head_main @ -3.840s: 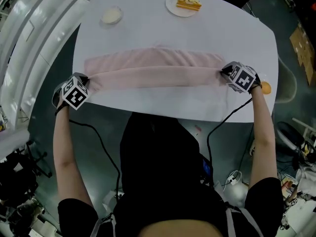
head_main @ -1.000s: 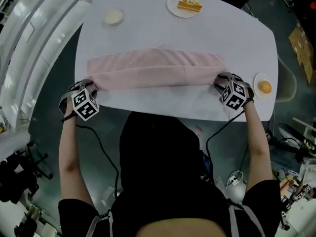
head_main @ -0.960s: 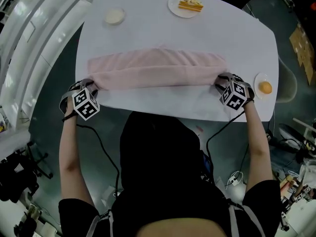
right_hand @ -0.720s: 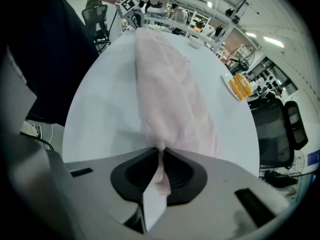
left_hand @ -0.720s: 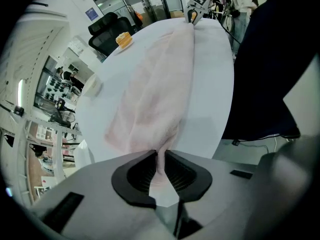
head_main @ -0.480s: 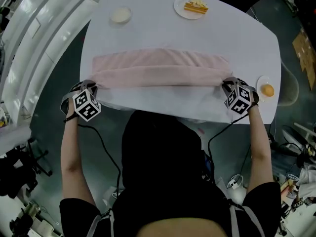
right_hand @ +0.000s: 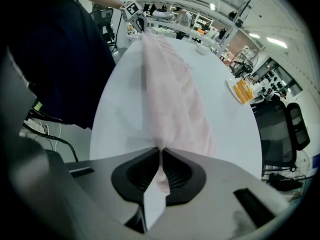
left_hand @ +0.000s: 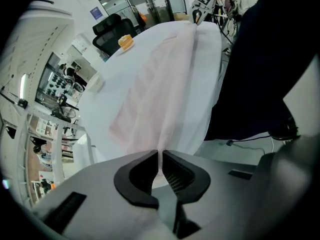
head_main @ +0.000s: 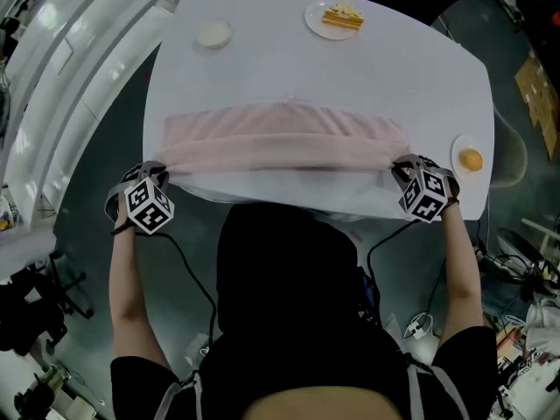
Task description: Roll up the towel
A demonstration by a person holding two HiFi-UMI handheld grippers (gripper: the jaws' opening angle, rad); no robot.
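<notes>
Closed a moment ago and now clamped on the towel [head_main: 280,138]: left tool [left_hand: 160,166] pinching its left end, right tool [right_hand: 161,164] its right end, pink cloth nipped thin between the jaws in both gripper views. Apart and only resting at those ends a second earlier. Since then, near fold raised a little off the counter [head_main: 350,68] and drawn taut from end to end, with a thin shadow beneath it in the head view. Otherwise lying lengthwise across the middle of the counter as a long folded band, not yet a tight roll. Likely the start of another turn: carry the gripped fold up and over, away from the body, keeping both ends level to avoid a skewed roll.
</notes>
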